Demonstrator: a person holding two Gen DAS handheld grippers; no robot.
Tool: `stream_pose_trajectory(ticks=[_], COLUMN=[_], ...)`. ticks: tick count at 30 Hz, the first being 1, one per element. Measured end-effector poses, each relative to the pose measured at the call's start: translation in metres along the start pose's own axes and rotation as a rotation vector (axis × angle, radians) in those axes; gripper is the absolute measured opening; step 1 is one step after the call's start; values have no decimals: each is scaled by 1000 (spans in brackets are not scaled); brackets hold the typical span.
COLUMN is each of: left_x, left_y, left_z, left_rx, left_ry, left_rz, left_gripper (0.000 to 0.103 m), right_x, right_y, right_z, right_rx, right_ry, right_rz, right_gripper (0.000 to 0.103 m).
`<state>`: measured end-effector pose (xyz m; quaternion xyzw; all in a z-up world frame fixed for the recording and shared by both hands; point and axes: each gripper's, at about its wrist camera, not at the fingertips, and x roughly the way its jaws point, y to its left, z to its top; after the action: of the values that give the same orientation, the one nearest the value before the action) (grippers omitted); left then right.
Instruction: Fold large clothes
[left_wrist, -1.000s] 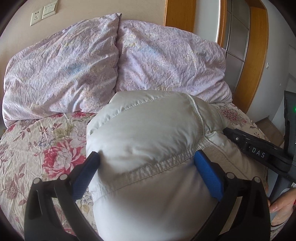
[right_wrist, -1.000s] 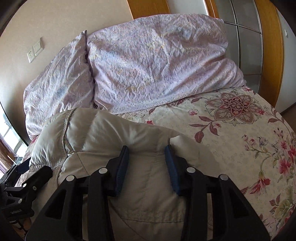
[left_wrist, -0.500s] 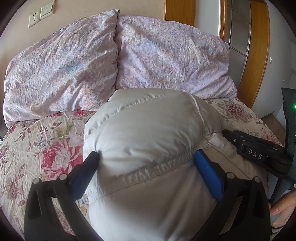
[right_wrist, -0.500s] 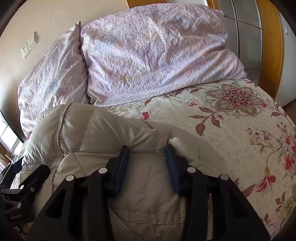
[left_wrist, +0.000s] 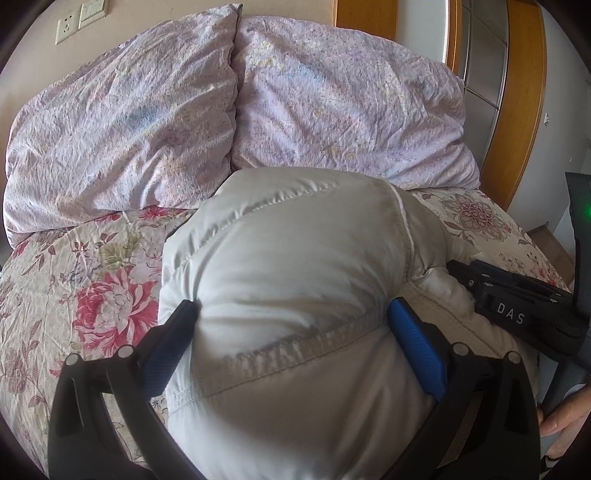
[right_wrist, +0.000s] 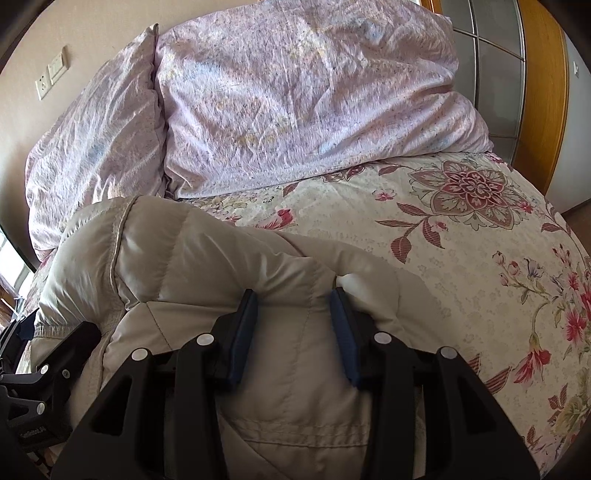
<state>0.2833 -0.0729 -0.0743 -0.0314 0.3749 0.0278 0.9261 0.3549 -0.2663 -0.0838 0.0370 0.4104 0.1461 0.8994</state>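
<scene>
A puffy pale grey-beige down jacket (left_wrist: 295, 258) lies bunched on the floral bedspread (left_wrist: 92, 295). My left gripper (left_wrist: 290, 306) is shut on a thick fold of it, the blue pads spread wide and pressing into the padding at a stitched hem. In the right wrist view the jacket (right_wrist: 184, 266) bulges between the blue pads of my right gripper (right_wrist: 293, 295), which is shut on a narrower fold. The right gripper (left_wrist: 517, 306) also shows at the jacket's right side, with a person's hand (left_wrist: 561, 417) behind it. The left gripper (right_wrist: 37, 369) appears at the far left.
Two crumpled lilac pillows (left_wrist: 129, 122) (right_wrist: 303, 99) lean against the wall at the head of the bed. A wooden door frame (left_wrist: 524, 92) and glass panels stand at the right. Floral bedspread (right_wrist: 461, 240) lies open to the right of the jacket.
Both grippers have sunk a little toward the bed with the jacket still between their pads. The pillows sit slightly higher in both views. The grips look the same.
</scene>
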Motion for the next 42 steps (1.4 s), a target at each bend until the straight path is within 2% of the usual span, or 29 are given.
stream_pose_trajectory(ticks=[6,10,13,18,20,33,42], left_x=[2,-12,-20,-13,-1,18,28], left_y=[0,-2,4,7,6,13,12], left_z=[-1,5,15,27,23,16,17], left_rx=[-2,5,-7,18,22,-23,-25], left_ry=[-12,-9,0,-4,27,41,74], left_rz=[10,41,14,65,41,1,2], left_gripper=[101,101,101,101,101,101,101], right_x=[4,3,3,2,1,4,10], right_y=[-1,-1,-2,-3,-3,-3,-2], right_z=[-1,-2,-1,-2,-1,0,2], right_rx=[4,1,9,20,22,18,11], right_ry=[2,0,0,-6,-9,4,27], right_rz=[2,2,12,22,23,14,2], right_gripper=[43,43,43,43,43,43,43])
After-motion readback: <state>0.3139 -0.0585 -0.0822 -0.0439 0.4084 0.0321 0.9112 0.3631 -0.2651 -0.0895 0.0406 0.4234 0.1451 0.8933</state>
